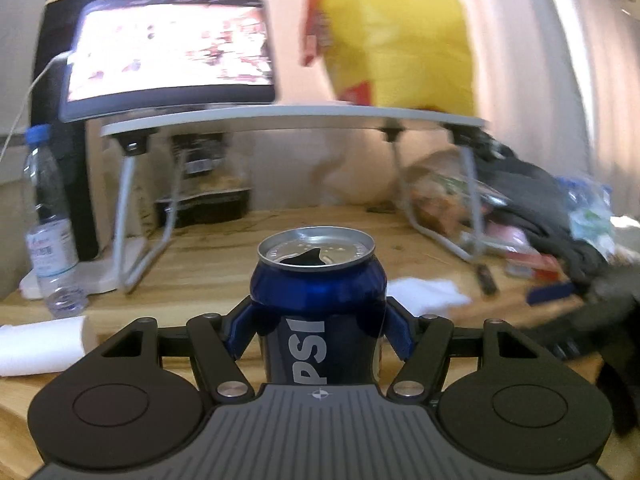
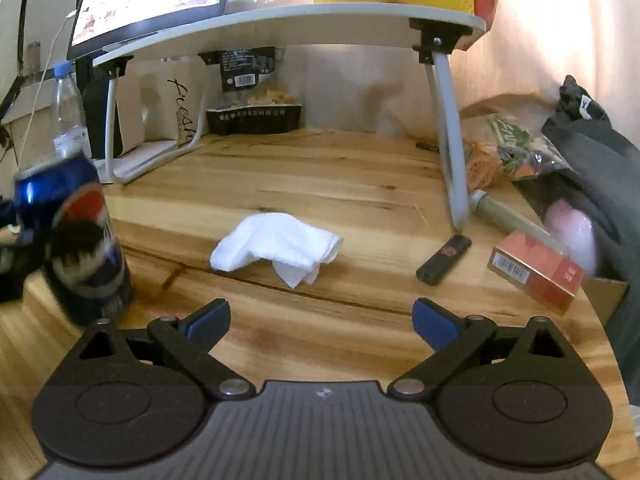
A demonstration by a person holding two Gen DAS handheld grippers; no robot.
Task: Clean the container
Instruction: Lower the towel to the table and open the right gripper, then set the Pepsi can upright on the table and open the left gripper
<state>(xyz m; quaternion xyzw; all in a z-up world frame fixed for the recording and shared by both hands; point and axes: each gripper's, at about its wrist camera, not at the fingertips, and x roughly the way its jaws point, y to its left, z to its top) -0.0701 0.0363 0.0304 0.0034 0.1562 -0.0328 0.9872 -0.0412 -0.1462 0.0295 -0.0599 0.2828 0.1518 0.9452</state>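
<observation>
An opened blue Pepsi can (image 1: 318,300) stands upright between the blue pads of my left gripper (image 1: 318,326), which is shut on it. In the right wrist view the same can (image 2: 72,236) shows blurred at the far left, above the wooden table (image 2: 320,184). A crumpled white tissue (image 2: 276,250) lies on the table, just ahead of my right gripper (image 2: 322,322). That gripper stands open with nothing between its fingers. In the left wrist view the tissue (image 1: 428,294) peeks out to the right of the can.
A white folding lap desk (image 2: 280,20) stands on the table with a laptop (image 1: 172,52) and a yellow bag (image 1: 400,40) on top. A water bottle (image 1: 50,224) stands at the left. A black lighter (image 2: 444,260), a red box (image 2: 536,272), snack bags and dark clothing (image 2: 600,160) crowd the right side.
</observation>
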